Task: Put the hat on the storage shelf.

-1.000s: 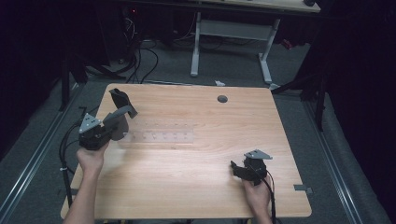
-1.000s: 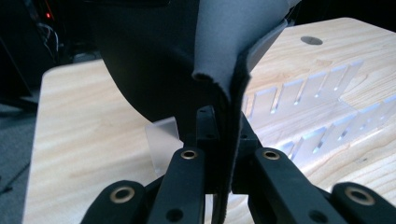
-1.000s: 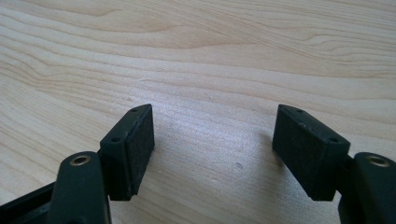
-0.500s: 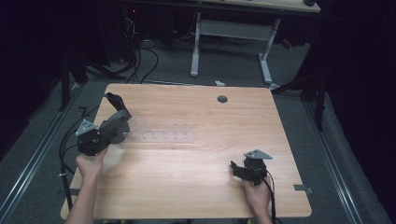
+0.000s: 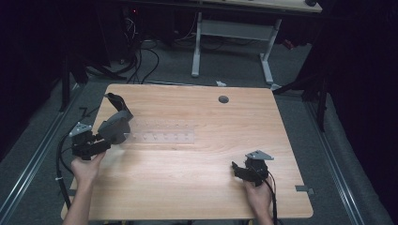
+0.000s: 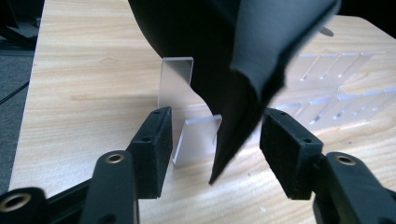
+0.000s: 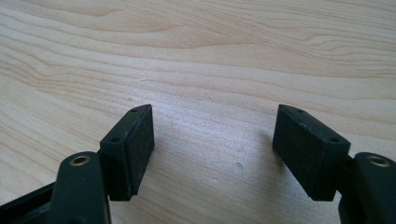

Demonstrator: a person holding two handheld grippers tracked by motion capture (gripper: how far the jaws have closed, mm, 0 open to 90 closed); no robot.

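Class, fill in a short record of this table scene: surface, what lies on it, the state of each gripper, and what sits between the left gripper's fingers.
Surface: wooden table
On it: clear plastic rack, lying flat at the left
Dark item: black cloth, hanging in front of the left gripper
Left gripper: fingers have just been opening; not pressing on anything
Between its fingers: the cloth's tip and a clear plastic piece
Right gripper: open, over bare wood at the table's right

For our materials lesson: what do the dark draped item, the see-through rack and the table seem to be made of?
Dark item: probably matte black fabric or felt; it folds and hangs to a soft point. Rack: likely clear acrylic, glossy, with woodgrain showing through. Table: light wood or wood-look laminate, smooth, visibly grained.
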